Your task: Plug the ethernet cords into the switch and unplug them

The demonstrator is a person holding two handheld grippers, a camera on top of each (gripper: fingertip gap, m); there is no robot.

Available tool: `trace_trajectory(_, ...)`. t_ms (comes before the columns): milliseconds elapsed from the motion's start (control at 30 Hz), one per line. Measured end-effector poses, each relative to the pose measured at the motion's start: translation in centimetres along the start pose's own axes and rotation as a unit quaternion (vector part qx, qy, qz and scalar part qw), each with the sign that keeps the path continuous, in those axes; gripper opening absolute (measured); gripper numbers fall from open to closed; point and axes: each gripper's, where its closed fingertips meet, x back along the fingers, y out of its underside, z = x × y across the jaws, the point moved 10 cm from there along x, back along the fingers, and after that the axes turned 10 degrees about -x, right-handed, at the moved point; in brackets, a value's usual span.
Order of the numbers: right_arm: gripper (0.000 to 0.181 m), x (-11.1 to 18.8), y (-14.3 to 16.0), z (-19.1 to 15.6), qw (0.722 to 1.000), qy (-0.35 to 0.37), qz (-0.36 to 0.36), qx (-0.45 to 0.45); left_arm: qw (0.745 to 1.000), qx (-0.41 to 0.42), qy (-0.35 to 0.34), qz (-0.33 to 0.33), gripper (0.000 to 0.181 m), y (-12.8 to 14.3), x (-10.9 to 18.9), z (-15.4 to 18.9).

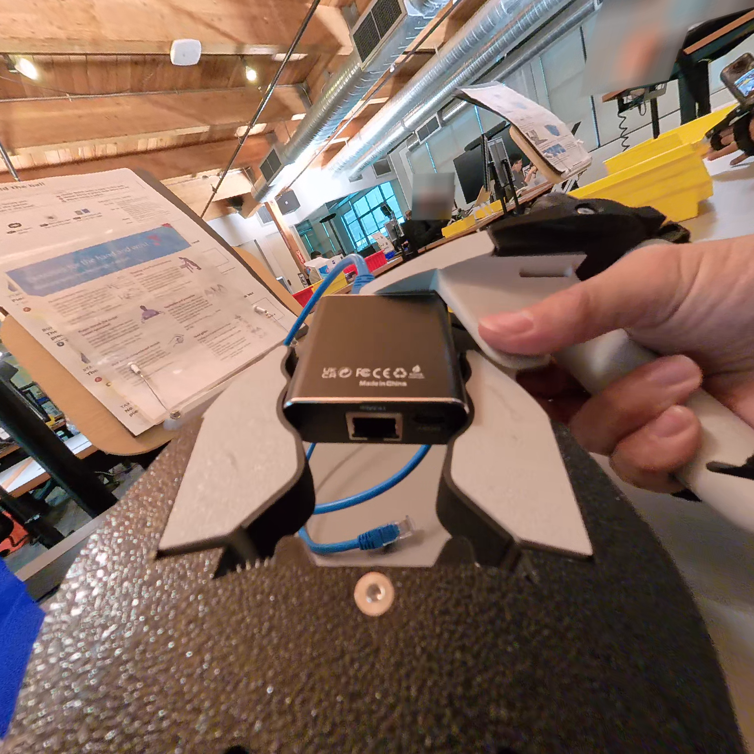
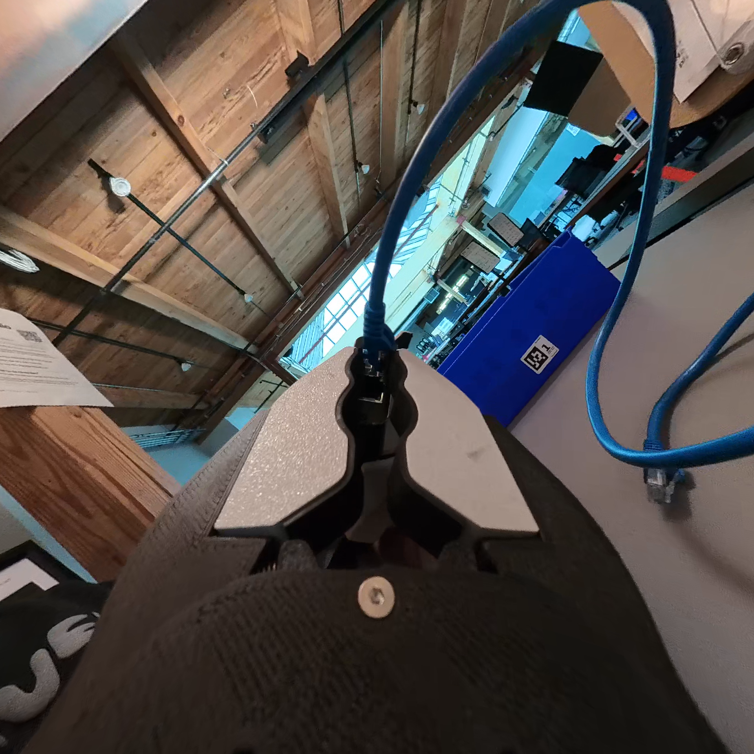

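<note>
The left gripper [image 1: 377, 402] pinches the black switch [image 1: 375, 367], with 1 loose blue plug [image 1: 381, 536] on the table [image 1: 673, 571] below it. Only the right wrist view shows the right gripper [image 2: 375, 381] pressed on the switch [image 2: 373, 402] edge-on, a blue cord [image 2: 381, 261] plugged in, and a blue bin [image 2: 530, 326] beyond it.

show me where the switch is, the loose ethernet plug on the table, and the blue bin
switch [image 1: 373, 351]: left wrist view, on its dark top face.
loose ethernet plug [image 1: 383, 535]: left wrist view, on its blue boot.
blue bin [image 2: 542, 322]: right wrist view, on its side wall.

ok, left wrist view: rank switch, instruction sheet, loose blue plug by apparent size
1. instruction sheet, largest, though it stands farther back.
2. switch, close to the camera in the left gripper.
3. loose blue plug, clearly smallest.
</note>
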Motion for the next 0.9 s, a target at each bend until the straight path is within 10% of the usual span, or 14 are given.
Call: trace_trajectory(900, 0.013, -0.7, -0.1, -0.1, 1.0, -0.022, 0.001, 0.011, 1.0, -0.005, -0.01, 0.007, 0.074, -0.4, 0.4, -0.1)
